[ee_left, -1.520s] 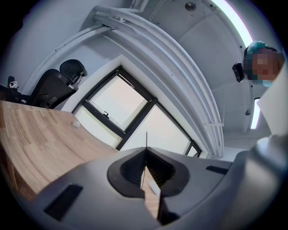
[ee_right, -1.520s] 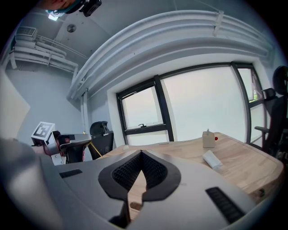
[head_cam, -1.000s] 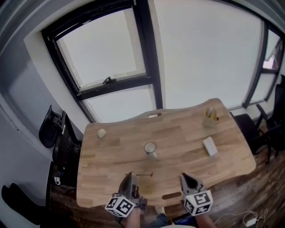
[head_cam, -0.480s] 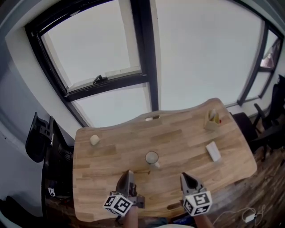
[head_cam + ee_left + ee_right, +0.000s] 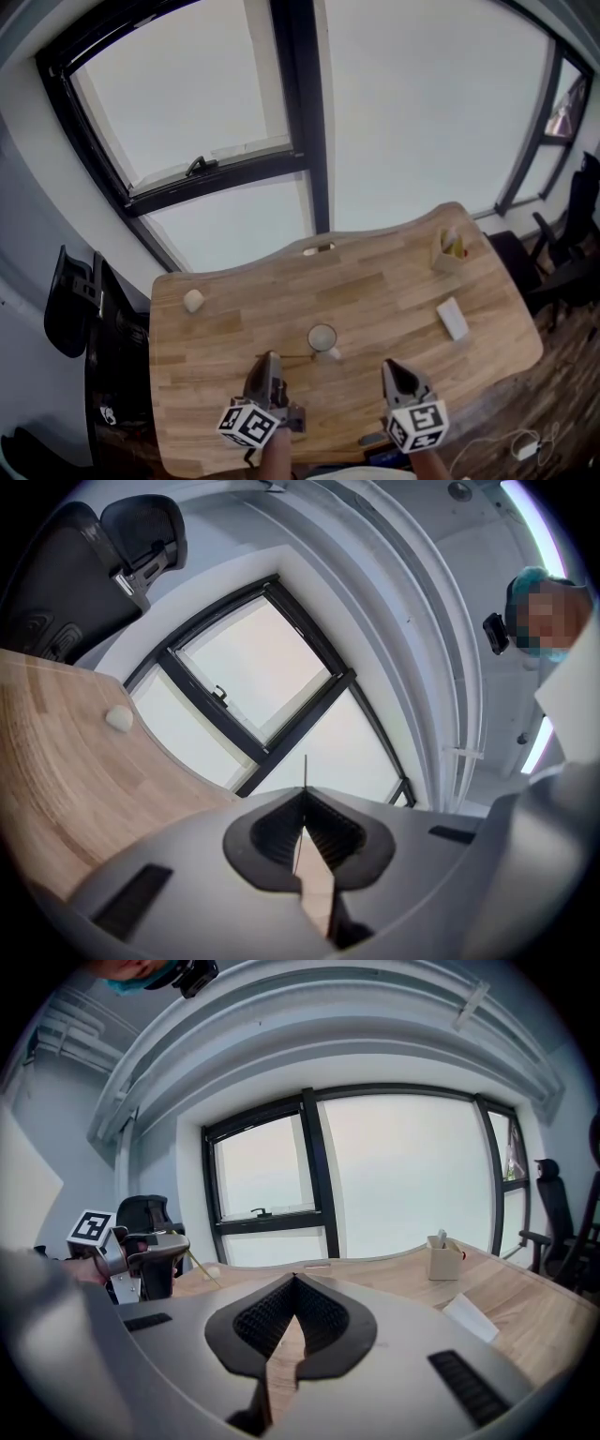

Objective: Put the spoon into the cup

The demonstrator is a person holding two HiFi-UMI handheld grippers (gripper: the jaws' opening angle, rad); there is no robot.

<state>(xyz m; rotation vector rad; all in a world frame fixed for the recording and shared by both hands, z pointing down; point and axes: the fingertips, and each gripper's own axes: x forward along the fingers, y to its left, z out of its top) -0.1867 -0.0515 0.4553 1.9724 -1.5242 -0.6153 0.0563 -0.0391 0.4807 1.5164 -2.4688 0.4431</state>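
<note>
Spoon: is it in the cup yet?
Out: the left gripper, jaws shut, holds the spoon level, its tip short of the cup.

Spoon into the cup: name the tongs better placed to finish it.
Left. The left tongs hold the spoon, its tip near the cup in the head view; the right tongs are shut and empty.

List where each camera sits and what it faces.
Head view: on the person's head, steeply down at table and cup; left claw, right claw show.
Left gripper view: on the left claw, facing the window; its shut jaws pinch the spoon.
Right gripper view: on the right claw, across the table; its shut jaws show.
Shared: head and right gripper views show the left claw.
</note>
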